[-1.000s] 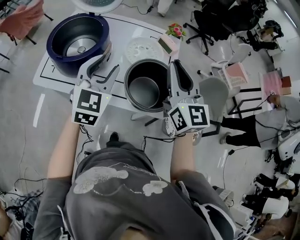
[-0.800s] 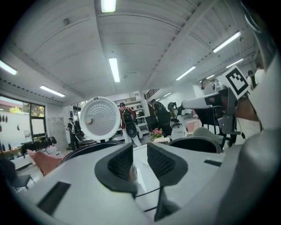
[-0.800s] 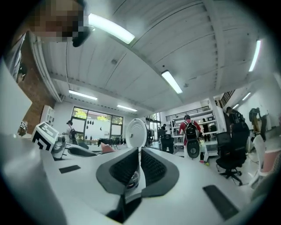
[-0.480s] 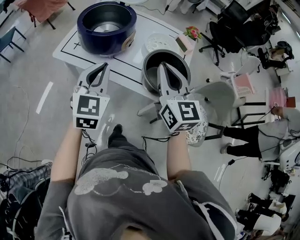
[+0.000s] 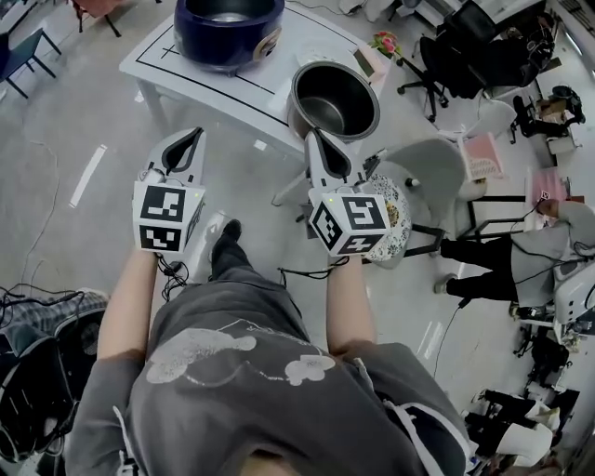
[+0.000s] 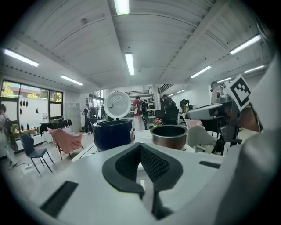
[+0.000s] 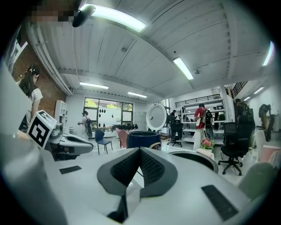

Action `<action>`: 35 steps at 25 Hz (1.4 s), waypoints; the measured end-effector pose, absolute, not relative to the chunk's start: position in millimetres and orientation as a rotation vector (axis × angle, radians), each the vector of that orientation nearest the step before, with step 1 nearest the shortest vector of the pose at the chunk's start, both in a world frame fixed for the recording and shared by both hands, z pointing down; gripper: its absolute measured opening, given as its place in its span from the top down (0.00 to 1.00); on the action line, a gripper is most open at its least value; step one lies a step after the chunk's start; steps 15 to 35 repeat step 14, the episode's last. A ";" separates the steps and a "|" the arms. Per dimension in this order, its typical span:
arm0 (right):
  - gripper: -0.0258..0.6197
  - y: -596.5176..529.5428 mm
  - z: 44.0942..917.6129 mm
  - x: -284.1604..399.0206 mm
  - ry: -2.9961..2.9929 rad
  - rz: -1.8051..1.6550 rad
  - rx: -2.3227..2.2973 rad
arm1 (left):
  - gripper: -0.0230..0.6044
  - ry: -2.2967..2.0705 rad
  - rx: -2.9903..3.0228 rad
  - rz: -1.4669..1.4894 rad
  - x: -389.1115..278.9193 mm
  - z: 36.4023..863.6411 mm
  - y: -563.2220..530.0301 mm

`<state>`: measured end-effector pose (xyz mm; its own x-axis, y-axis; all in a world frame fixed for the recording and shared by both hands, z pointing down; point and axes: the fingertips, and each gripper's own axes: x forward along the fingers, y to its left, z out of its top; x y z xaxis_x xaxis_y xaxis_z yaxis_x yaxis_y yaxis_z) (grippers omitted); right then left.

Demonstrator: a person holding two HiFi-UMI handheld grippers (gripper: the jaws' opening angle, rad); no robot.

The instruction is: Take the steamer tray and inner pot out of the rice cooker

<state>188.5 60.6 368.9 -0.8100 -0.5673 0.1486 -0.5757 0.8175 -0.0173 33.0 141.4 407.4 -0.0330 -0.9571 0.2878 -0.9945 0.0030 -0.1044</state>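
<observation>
Inner pot (image 5: 335, 98): near right corner of desk (image 5: 209, 79), empty.
Rice cooker (image 5: 228, 28): desk far edge.
Left gripper (image 5: 186, 137): closed, empty.
Right gripper (image 5: 313, 139): closed, empty.

no legible text, labels or numbers anywhere

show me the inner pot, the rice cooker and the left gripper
inner pot (image 5: 325, 110), head view, on its inside floor
rice cooker (image 5: 223, 46), head view, on its dark blue outer wall
left gripper (image 6: 140, 146), left gripper view, where its shut jaws meet at the tips
</observation>
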 end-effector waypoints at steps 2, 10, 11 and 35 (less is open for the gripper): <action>0.92 71.0 371.3 193.2 -2.860 0.107 0.898 | 0.95 -2.123 2.080 0.429 36.5 409.0 153.1; 0.92 112.8 374.9 197.7 -2.845 0.129 0.889 | 0.95 -2.134 2.049 0.431 32.3 409.9 201.6; 0.92 117.0 375.6 196.7 -2.844 0.135 0.886 | 0.95 -2.138 2.040 0.430 29.9 410.7 208.3; 0.92 127.4 377.1 193.1 -2.840 0.148 0.873 | 0.95 -2.152 2.017 0.428 22.0 412.7 224.6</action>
